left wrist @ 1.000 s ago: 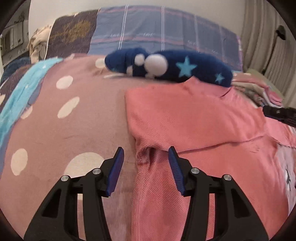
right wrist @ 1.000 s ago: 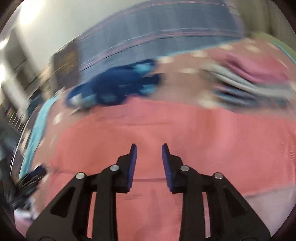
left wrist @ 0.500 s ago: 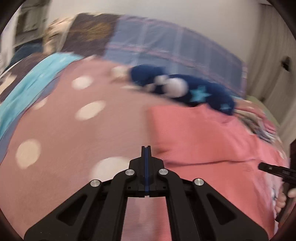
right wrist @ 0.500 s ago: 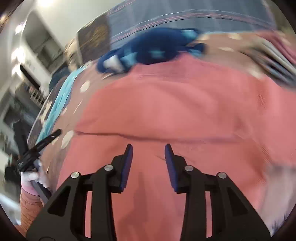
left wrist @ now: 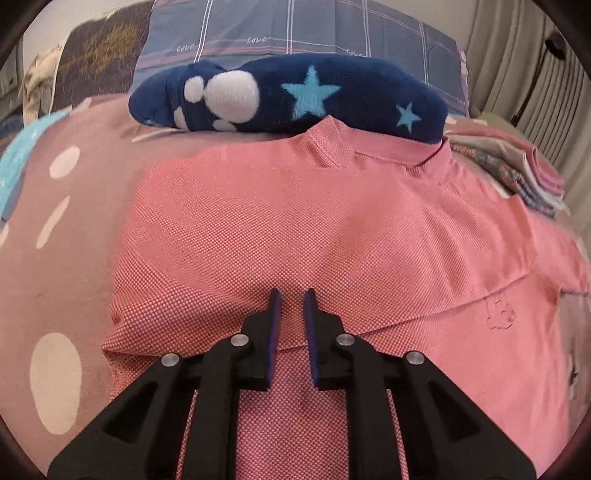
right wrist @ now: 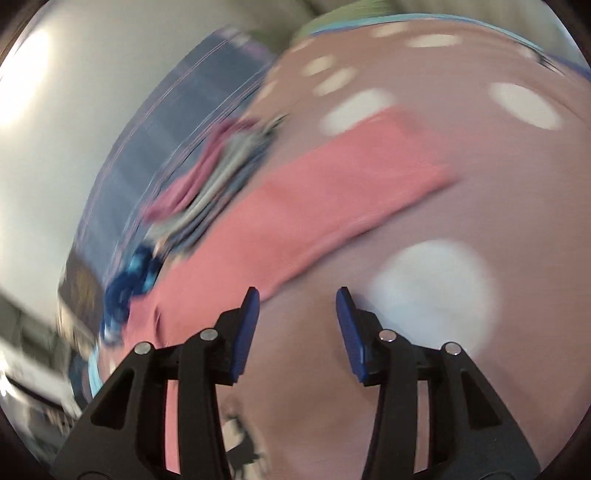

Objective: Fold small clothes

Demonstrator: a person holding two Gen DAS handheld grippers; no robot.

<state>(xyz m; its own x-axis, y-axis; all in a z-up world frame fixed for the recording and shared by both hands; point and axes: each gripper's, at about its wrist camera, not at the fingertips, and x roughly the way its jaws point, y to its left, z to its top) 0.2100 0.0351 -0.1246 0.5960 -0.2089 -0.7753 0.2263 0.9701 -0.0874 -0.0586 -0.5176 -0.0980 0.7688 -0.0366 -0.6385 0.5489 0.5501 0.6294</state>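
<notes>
A salmon-pink knit shirt point(left wrist: 295, 229) lies on the bed with its upper part folded over; the fold's edge runs across below the middle. My left gripper point(left wrist: 292, 299) hovers over that folded layer, jaws slightly apart, nothing between them. In the blurred right wrist view the shirt point(right wrist: 295, 221) stretches up to the right. My right gripper point(right wrist: 297, 299) is wide open and empty, at the shirt's edge over the bedspread point(right wrist: 443, 369).
A navy plush pillow point(left wrist: 288, 96) with stars and white dots lies beyond the shirt's collar. A stack of folded clothes point(left wrist: 517, 173) sits at the right, also seen blurred in the right wrist view point(right wrist: 207, 199). A pink dotted bedspread point(left wrist: 59, 229) and plaid pillow point(left wrist: 295, 29).
My left gripper shut half a second ago, then moved right over the shirt and parted slightly. My right gripper swung away to the shirt's edge and opened wider.
</notes>
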